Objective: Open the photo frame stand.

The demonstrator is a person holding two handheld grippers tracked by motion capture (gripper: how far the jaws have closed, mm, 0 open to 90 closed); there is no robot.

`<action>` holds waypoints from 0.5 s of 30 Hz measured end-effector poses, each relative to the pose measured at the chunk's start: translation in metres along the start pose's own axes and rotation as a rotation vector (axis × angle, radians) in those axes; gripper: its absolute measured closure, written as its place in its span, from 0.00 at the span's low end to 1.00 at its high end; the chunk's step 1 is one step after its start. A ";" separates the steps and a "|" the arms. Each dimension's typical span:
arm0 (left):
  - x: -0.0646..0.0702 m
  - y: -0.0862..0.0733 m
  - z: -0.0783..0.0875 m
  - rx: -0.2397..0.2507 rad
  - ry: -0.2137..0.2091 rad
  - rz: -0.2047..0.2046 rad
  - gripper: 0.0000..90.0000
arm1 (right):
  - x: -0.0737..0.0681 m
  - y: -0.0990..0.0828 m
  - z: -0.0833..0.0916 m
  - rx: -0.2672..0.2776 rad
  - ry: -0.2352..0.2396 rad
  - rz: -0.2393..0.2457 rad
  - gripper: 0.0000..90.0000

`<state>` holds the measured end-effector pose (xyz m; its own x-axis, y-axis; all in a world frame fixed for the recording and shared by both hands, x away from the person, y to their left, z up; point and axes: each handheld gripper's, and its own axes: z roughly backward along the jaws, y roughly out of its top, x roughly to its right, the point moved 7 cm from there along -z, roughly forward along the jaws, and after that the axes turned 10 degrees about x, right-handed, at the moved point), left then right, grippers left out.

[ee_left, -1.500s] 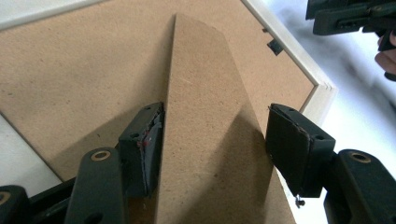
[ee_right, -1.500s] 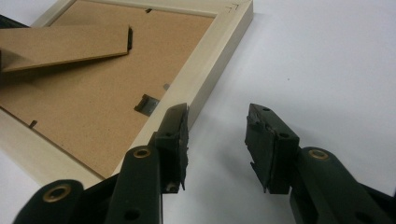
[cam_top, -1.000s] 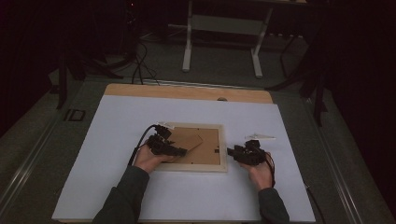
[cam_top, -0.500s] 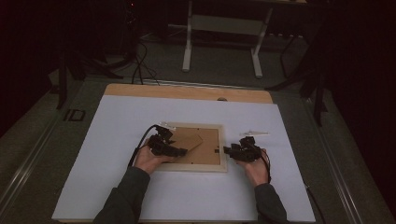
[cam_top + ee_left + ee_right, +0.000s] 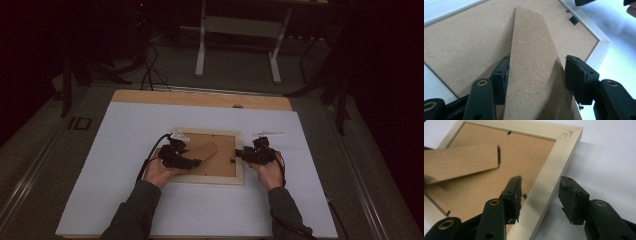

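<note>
A pale wooden picture frame (image 5: 210, 178) lies face down on the white table top, its brown backing board (image 5: 225, 162) up. A cardboard stand leg (image 5: 209, 150) rises from the backing. My left gripper (image 5: 197, 161) is at the frame's left side; in the left gripper view the stand leg (image 5: 534, 62) runs between my left gripper's (image 5: 536, 75) pads, which are shut on its edges. My right gripper (image 5: 239, 154) is at the frame's right rail (image 5: 554, 165). My right gripper (image 5: 540, 195) straddles that rail, its jaws have just been opening, and the pads stand off it.
Two small white pieces lie on the table, one (image 5: 181, 135) at the frame's far left corner, one (image 5: 269, 133) beyond my right hand. A wooden strip (image 5: 200, 98) edges the table's far side. Dark floor, cables and a stand's legs (image 5: 235, 45) lie beyond.
My right gripper has moved left onto the frame's right rail. My left hand has stayed in place on the stand leg.
</note>
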<state>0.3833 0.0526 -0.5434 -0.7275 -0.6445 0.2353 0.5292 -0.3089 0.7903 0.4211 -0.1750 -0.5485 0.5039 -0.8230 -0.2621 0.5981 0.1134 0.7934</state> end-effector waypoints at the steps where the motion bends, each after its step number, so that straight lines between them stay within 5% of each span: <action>1: 0.001 0.001 0.001 0.003 0.003 -0.004 0.48 | 0.000 0.002 -0.001 0.001 -0.001 -0.006 0.58; 15: 0.018 0.006 0.012 0.055 0.063 -0.129 0.48 | 0.004 0.019 -0.005 0.005 0.002 -0.060 0.57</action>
<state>0.3683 0.0477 -0.5271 -0.7584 -0.6448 0.0949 0.4070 -0.3548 0.8417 0.4371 -0.1731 -0.5371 0.4680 -0.8275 -0.3102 0.6244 0.0613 0.7787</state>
